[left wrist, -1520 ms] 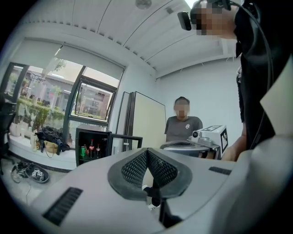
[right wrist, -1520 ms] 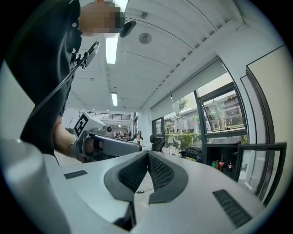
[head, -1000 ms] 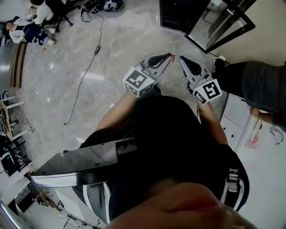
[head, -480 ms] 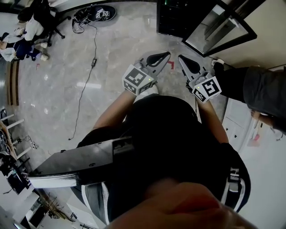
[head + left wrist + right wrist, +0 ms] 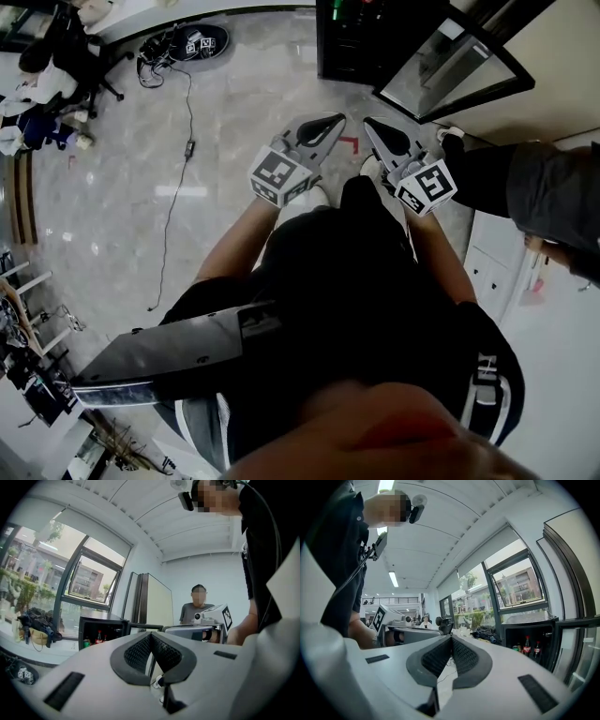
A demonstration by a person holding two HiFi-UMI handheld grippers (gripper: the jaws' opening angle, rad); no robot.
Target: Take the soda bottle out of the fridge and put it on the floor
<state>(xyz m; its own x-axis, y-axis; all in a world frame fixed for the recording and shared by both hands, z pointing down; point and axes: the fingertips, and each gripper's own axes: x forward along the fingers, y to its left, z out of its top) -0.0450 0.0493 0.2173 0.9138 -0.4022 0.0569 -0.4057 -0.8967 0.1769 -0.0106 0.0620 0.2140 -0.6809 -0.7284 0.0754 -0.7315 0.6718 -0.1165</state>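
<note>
Hovering over the marble floor [image 5: 234, 112] in the head view, the left claw [image 5: 333, 120] and right claw [image 5: 370, 125] point toward the open fridge [image 5: 361, 37] at top centre. The left gripper view shows its claw pressed together, empty. The right gripper view shows the same; the soda bottle [image 5: 528, 645] stands inside the fridge, lower right.

A polished grey marble floor [image 5: 112, 197] carried a black cable [image 5: 190, 145]. Tall windows [image 5: 518, 588] let in daylight beneath a white ceiling [image 5: 440, 522] with lit strip lights [image 5: 393, 579].
</note>
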